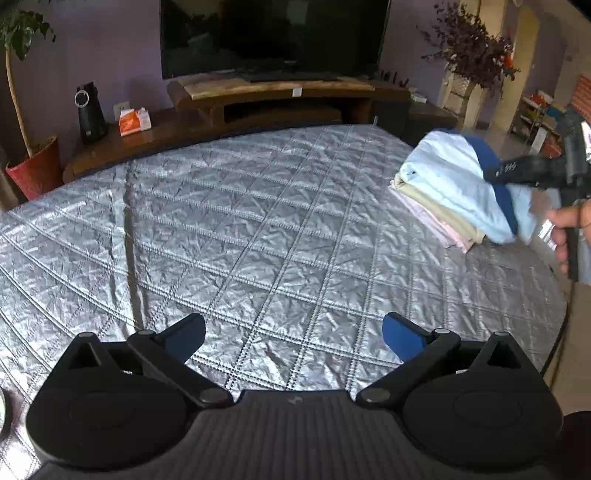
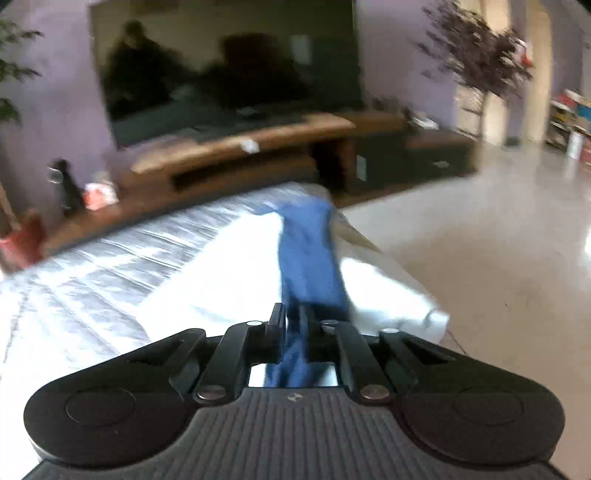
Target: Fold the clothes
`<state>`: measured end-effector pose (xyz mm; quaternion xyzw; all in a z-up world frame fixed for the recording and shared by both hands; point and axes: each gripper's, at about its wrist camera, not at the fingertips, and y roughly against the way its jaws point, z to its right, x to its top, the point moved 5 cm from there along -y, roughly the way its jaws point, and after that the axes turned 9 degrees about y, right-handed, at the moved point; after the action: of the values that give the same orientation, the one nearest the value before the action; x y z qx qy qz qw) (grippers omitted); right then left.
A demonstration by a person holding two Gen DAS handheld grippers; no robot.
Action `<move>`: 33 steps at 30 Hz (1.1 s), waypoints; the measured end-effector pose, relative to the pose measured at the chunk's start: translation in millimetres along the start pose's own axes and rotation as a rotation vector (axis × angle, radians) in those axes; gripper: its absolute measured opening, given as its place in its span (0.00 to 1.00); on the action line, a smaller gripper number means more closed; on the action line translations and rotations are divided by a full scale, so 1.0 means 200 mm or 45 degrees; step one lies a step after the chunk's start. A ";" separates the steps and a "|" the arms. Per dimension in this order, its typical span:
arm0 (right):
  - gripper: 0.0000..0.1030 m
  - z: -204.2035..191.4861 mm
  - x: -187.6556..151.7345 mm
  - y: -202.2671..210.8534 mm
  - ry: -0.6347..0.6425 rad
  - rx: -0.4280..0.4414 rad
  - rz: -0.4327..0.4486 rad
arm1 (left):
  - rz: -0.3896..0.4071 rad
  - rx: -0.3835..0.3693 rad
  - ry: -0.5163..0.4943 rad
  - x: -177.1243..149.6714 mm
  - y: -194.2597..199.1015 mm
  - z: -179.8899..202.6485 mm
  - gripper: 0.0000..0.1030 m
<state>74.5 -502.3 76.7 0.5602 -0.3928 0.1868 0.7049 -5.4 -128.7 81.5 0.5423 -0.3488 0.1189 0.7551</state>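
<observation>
A folded light-blue garment with a dark-blue band is held over a stack of folded clothes at the right edge of the silver quilted bed. My right gripper is shut on the dark-blue band; in the right wrist view the fingers pinch the blue band, with the pale cloth spread beyond, blurred. My left gripper is open and empty, low over the near middle of the bed.
A wooden TV stand with a large TV stands beyond the bed. A black speaker and an orange tissue box sit on a low bench. Potted plants stand at the left and right. Tiled floor lies right of the bed.
</observation>
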 end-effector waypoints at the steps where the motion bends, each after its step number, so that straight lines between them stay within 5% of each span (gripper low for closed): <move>1: 0.09 0.01 0.00 0.00 0.006 -0.028 -0.004 | 0.002 0.005 -0.001 0.00 0.02 0.01 0.99; 7: 0.59 -0.03 -0.13 0.32 -0.006 -0.044 0.020 | -0.026 0.019 0.024 -0.03 0.12 0.05 0.99; 10: 0.60 -0.13 -0.32 0.58 -0.022 0.008 -0.003 | -0.044 0.032 0.026 -0.09 0.20 0.11 0.99; 13: 0.75 -0.21 -0.56 0.90 -0.159 -0.003 -0.052 | -0.136 0.042 0.035 -0.16 0.27 0.16 0.99; 19: 0.68 -0.35 -0.89 1.27 -0.258 0.014 -0.188 | -0.135 0.031 0.029 -0.31 0.50 0.29 0.99; 22: 0.85 -0.37 -0.92 1.40 -0.226 -0.027 -0.150 | -0.085 0.028 0.057 -0.38 0.63 0.33 0.99; 33: 0.85 -0.36 -1.06 1.84 -0.184 -0.126 -0.059 | -0.005 -0.017 0.107 -0.63 0.98 0.42 0.97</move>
<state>-290.8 -286.7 147.6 0.5457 -0.4383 0.1102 0.7056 -239.8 -104.7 157.7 0.5324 -0.3163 0.1376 0.7730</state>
